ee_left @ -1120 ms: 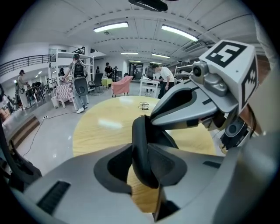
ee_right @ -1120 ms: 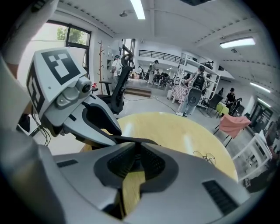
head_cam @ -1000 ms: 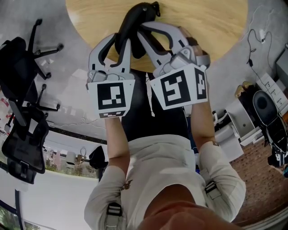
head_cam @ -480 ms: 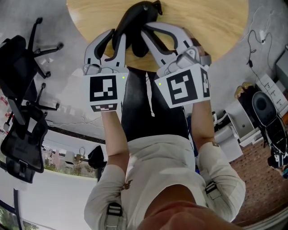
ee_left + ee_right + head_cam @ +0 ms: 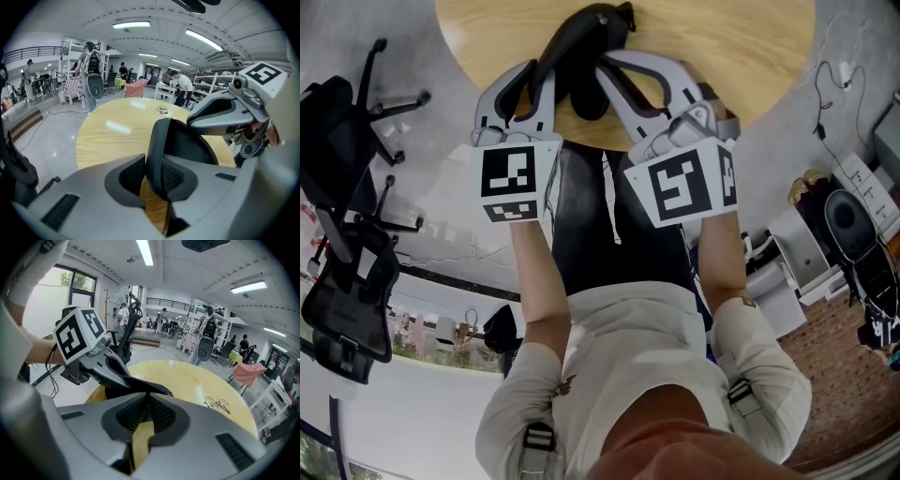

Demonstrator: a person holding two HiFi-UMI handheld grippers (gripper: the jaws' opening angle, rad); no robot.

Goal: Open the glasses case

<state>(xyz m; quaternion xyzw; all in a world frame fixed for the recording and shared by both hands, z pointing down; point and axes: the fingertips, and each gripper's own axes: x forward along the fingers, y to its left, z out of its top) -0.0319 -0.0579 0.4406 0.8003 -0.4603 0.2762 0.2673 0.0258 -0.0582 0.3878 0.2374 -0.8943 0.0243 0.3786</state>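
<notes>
Grip comes first: left tongs (image 5: 151,177) and right tongs (image 5: 146,414), both just closing, clamp opposite halves of the black glasses case (image 5: 180,145) held between them over the counter (image 5: 108,136); part them slowly, evenly, without twisting.

Table (image 5: 750,56) is running off the head view's top edge. Left gripper (image 5: 542,80) and right gripper (image 5: 605,75) are covering much of the glasses case (image 5: 581,33) at the table's near edge.
</notes>
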